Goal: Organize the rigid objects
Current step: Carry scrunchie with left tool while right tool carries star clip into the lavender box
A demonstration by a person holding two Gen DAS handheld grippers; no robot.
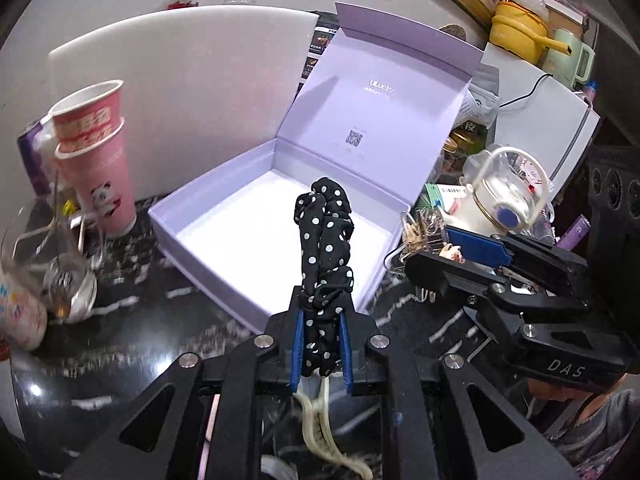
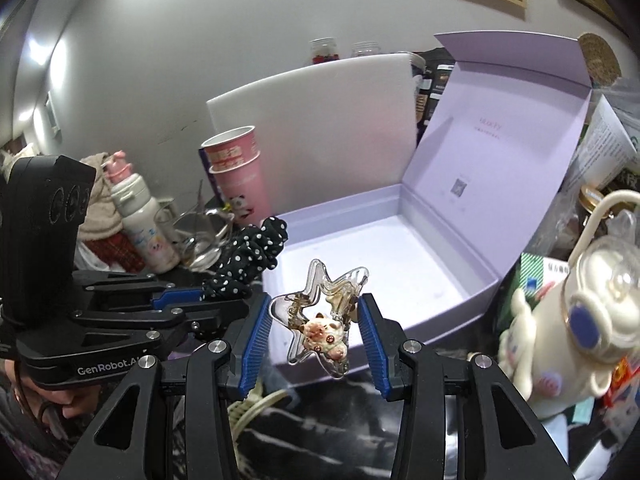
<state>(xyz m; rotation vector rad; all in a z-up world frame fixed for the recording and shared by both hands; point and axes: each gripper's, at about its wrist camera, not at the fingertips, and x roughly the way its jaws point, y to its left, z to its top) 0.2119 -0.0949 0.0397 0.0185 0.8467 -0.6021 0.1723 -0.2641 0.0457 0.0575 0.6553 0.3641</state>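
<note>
My left gripper (image 1: 322, 316) is shut on a black scrunchie with white polka dots (image 1: 326, 240), held upright in front of the open lilac box (image 1: 224, 204). The box inside is bare white, its lid standing open at the back. My right gripper (image 2: 314, 320) is shut on a clear star-shaped hair clip with a small cat figure (image 2: 320, 320), held just before the box's near wall (image 2: 476, 300). The left gripper (image 2: 224, 292) with the scrunchie (image 2: 252, 256) shows at the left in the right wrist view. The right gripper (image 1: 464, 252) shows at the right in the left wrist view.
Two stacked pink paper cups (image 1: 98, 152) and a glass (image 1: 60, 272) stand left of the box. A white foam board (image 1: 192, 92) leans behind. A cream bottle with a handle (image 2: 576, 320) and clutter crowd the right side. A cream comb (image 1: 320, 432) lies on the dark marbled table below.
</note>
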